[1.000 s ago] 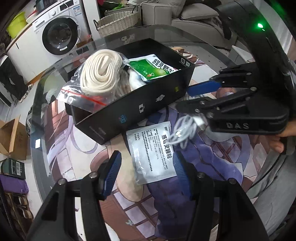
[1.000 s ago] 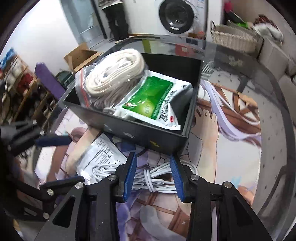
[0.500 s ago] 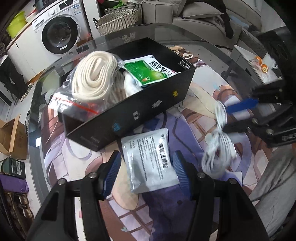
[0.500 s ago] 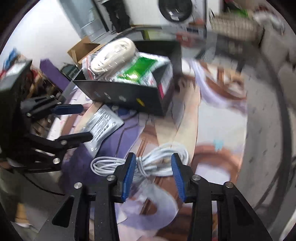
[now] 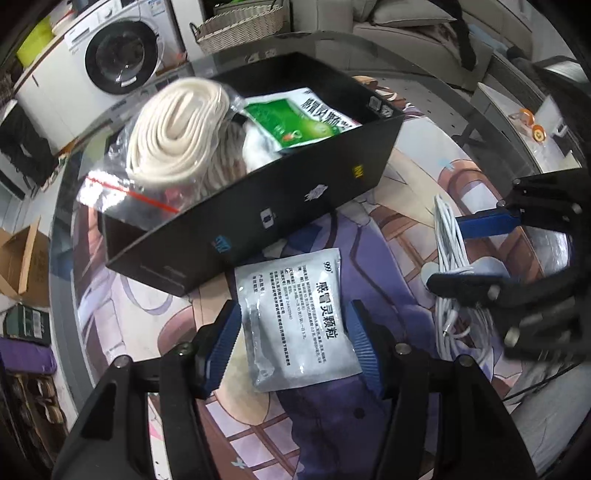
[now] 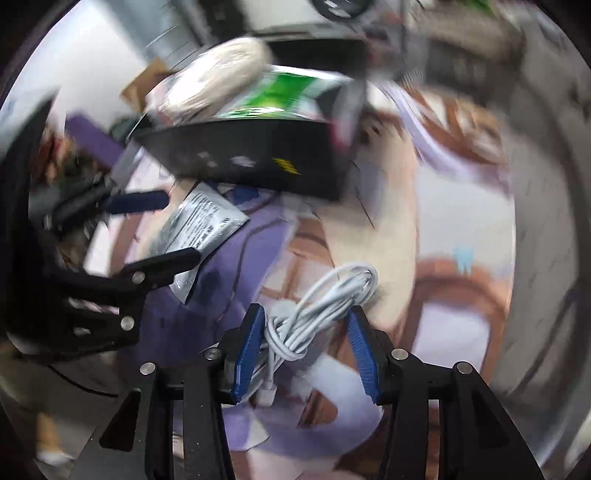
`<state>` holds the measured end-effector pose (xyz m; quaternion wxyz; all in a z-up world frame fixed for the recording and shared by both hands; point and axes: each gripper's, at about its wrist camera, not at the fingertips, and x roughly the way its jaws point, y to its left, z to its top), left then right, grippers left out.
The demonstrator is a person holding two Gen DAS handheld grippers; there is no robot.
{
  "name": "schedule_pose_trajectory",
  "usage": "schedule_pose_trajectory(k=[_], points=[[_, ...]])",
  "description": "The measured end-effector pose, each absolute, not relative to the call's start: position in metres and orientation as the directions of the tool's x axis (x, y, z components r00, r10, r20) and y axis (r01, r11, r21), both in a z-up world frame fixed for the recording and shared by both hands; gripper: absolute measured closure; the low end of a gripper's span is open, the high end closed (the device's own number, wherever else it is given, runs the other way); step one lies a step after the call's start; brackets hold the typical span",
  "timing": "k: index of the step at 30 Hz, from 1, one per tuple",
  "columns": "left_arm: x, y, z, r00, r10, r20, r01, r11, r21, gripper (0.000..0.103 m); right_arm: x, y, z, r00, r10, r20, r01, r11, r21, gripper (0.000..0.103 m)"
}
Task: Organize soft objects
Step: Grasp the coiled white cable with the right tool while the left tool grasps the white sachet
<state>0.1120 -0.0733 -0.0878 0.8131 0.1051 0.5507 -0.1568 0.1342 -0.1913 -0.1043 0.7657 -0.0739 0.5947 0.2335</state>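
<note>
A black box on the table holds a bagged cream rope coil and a green sachet. A silver sachet lies flat in front of the box, between the open jaws of my left gripper, which hovers over it. A white cable bundle lies between the spread jaws of my right gripper; the jaws do not press it. The cable and right gripper also show at the right of the left wrist view. The right wrist view is motion-blurred.
The glass table carries a printed anime mat. Beyond the table stand a washing machine, a wicker basket and a sofa. A cardboard box sits on the floor at left.
My right gripper carried the cable away from the box towards the table's right front and its jaws have widened. My left gripper closed in over the silver sachet.
</note>
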Motion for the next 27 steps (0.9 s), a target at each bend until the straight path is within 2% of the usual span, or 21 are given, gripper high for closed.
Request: schedule_pose_trajectory(k=[3, 5, 7, 8, 9, 11, 13, 16, 18, 19, 20, 21, 27], points=[[0.115, -0.072, -0.095, 0.324, -0.133, -0.937, 0.358, 0.934, -0.009, 0.042, 0.123, -0.166, -0.102, 0.263, 0.183, -0.947, -0.531, 0.847, 0.016, 0.063], [0.116, -0.073, -0.099, 0.330, -0.119, -0.937, 0.346, 0.938, 0.003, 0.030, 0.116, -0.154, -0.104, 0.305, 0.141, -0.942, -0.565, 0.823, -0.060, 0.065], [0.115, -0.072, -0.100, 0.331, -0.112, -0.937, 0.334, 0.942, 0.005, 0.030, 0.112, -0.147, -0.105, 0.329, 0.119, -0.937, -0.585, 0.804, -0.104, 0.068], [0.116, -0.070, -0.101, 0.319, -0.130, -0.939, 0.331, 0.943, -0.018, 0.039, 0.110, -0.144, -0.105, 0.334, 0.122, -0.935, -0.595, 0.796, -0.109, 0.069], [0.116, -0.067, -0.100, 0.310, -0.149, -0.939, 0.330, 0.943, -0.040, 0.044, 0.109, -0.142, -0.104, 0.336, 0.127, -0.933, -0.604, 0.790, -0.110, 0.070], [0.112, -0.064, -0.097, 0.318, -0.139, -0.938, 0.350, 0.936, -0.020, 0.062, 0.103, -0.135, -0.104, 0.341, 0.144, -0.929, -0.620, 0.777, -0.107, 0.073], [0.105, -0.055, -0.096, 0.324, -0.141, -0.936, 0.354, 0.935, -0.018, 0.072, 0.101, -0.137, -0.102, 0.329, 0.175, -0.928, -0.633, 0.770, -0.079, 0.076], [0.094, -0.045, -0.094, 0.318, -0.156, -0.935, 0.355, 0.934, -0.035, 0.075, 0.102, -0.143, -0.102, 0.243, 0.271, -0.931, -0.642, 0.764, 0.055, 0.076], [0.091, -0.039, -0.094, 0.319, -0.161, -0.934, 0.343, 0.938, -0.044, 0.074, 0.103, -0.143, -0.102, 0.250, 0.249, -0.936, -0.631, 0.775, 0.038, 0.076], [0.091, -0.035, -0.096, 0.315, -0.170, -0.934, 0.337, 0.940, -0.057, 0.067, 0.102, -0.142, -0.103, 0.249, 0.229, -0.941, -0.628, 0.778, 0.023, 0.076], [0.093, -0.033, -0.097, 0.304, -0.177, -0.936, 0.333, 0.940, -0.070, 0.053, 0.102, -0.143, -0.103, 0.242, 0.221, -0.945, -0.628, 0.778, 0.021, 0.074], [0.095, -0.032, -0.099, 0.293, -0.183, -0.938, 0.338, 0.938, -0.078, 0.047, 0.101, -0.143, -0.103, 0.240, 0.218, -0.946, -0.627, 0.778, 0.021, 0.073], [0.095, -0.043, -0.099, 0.308, -0.151, -0.939, 0.353, 0.935, -0.035, 0.049, 0.092, -0.132, -0.105, 0.254, 0.182, -0.950, -0.633, 0.774, -0.021, 0.072]])
